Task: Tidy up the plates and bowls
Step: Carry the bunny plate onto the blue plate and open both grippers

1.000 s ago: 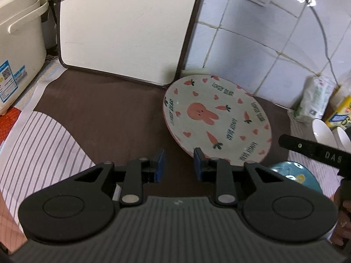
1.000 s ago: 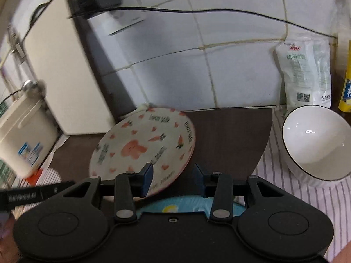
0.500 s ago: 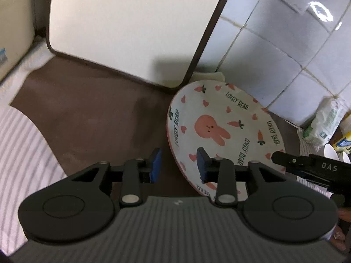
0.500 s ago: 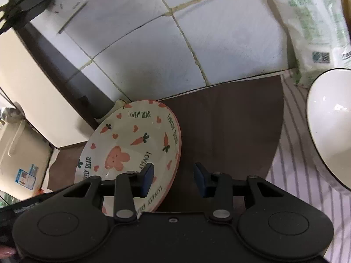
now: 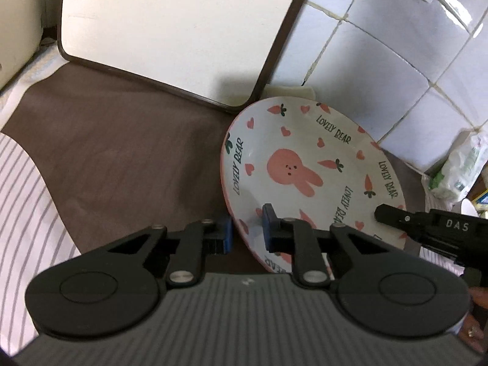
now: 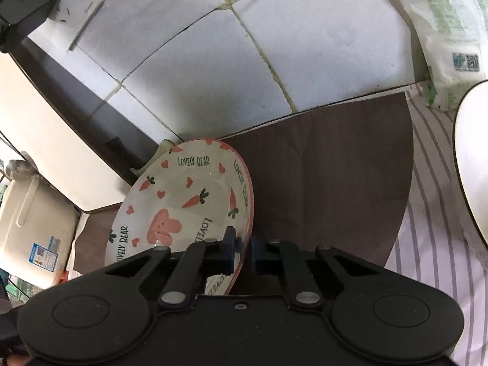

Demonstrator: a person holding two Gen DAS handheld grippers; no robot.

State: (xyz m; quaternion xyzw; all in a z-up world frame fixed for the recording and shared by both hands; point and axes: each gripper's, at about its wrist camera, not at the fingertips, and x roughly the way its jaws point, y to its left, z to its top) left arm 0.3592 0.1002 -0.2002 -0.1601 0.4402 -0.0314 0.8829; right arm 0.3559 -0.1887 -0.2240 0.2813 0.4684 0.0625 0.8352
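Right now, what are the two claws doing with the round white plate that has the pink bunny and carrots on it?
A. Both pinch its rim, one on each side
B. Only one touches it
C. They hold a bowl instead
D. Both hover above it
A: the left claw and the right claw each clamp opposite edges of the round white bunny plate.

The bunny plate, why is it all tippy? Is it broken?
Not broken. The bunny plate stands tilted because the left gripper and right gripper each pinch its rim on opposite sides. No cracks or chips show.
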